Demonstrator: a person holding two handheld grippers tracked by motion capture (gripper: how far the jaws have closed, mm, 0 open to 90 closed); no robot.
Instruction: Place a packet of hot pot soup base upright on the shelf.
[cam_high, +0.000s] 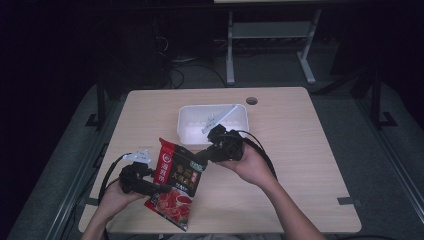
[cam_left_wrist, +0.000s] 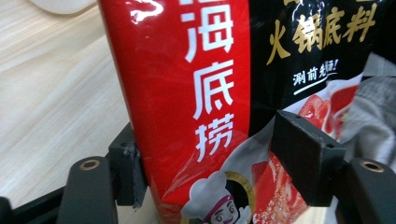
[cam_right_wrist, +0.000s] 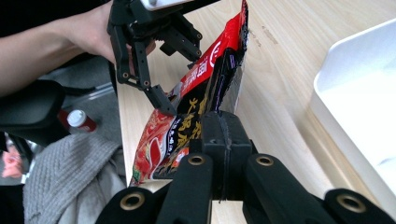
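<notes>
— So, where is the packet now?

— The red and black hot-pot seasoning packet (cam_high: 175, 182) is held up over the near left part of the wooden table (cam_high: 295, 165), tilted, with its lower end close to the near edge. White lettering runs down its red band, and a small chef figure sits lower on it.

— Who has hold of it?

— The right gripper (cam_high: 202, 159) is clamped tight on the packet's right edge, its black jaws pressed together on the film. In the right gripper view they meet on the edge of the packet (cam_right_wrist: 187, 121).

— And the left one?

— The left gripper (cam_high: 159, 189) straddles the packet's left side. Its jaws stand apart, one on each side of the packet (cam_left_wrist: 205, 93); the left pad sits right at the film, the right pad seems clear of it.

— Anything else nearby?

— A white plastic tray (cam_high: 187, 131) stands just beyond the right gripper, near the table's middle.
</notes>
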